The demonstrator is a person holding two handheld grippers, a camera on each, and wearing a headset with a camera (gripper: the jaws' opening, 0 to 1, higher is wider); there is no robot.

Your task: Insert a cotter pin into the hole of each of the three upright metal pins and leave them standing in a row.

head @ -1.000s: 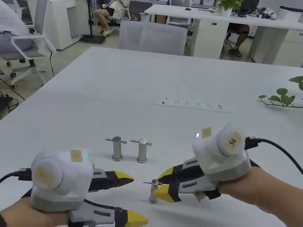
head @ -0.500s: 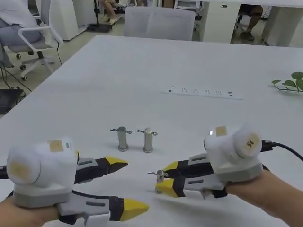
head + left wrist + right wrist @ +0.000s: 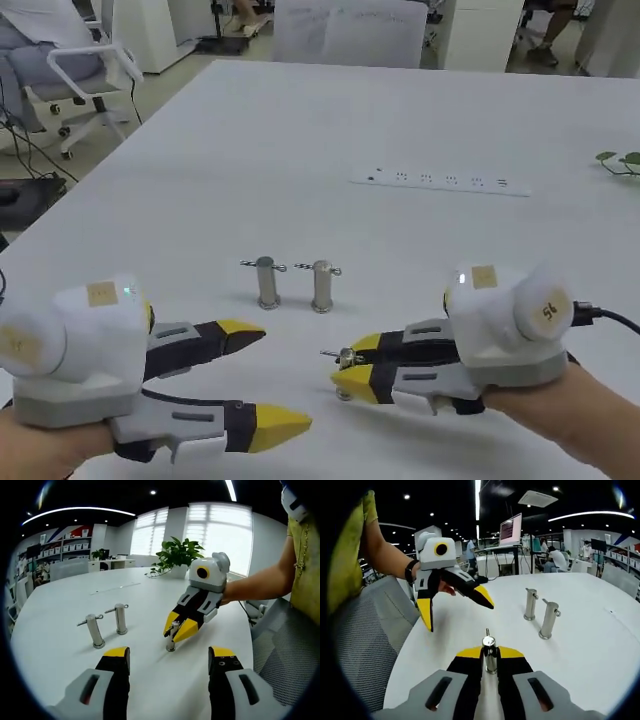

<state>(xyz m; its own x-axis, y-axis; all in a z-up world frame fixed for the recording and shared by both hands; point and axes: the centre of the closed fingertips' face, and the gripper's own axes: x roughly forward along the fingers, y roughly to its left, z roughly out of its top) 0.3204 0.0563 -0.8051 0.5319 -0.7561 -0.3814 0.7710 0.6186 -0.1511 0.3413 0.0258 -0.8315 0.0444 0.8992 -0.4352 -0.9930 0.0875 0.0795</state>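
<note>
Two upright metal pins stand side by side on the white table, each with a cotter pin through its top. They also stand at the left in the left gripper view and at the right in the right gripper view. My right gripper is shut on a third metal pin, upright on the table in front of them, with a thin cotter pin poking out of its top. My left gripper hangs open to its left, holding nothing.
A white power strip lies farther back on the table. A plant's leaves reach in at the right edge. Office chairs and desks stand beyond the table.
The head camera has tilted, so the whole picture has shifted. The right gripper keeps its hold on the third pin at the same spot. The left gripper stays open, slightly farther left.
</note>
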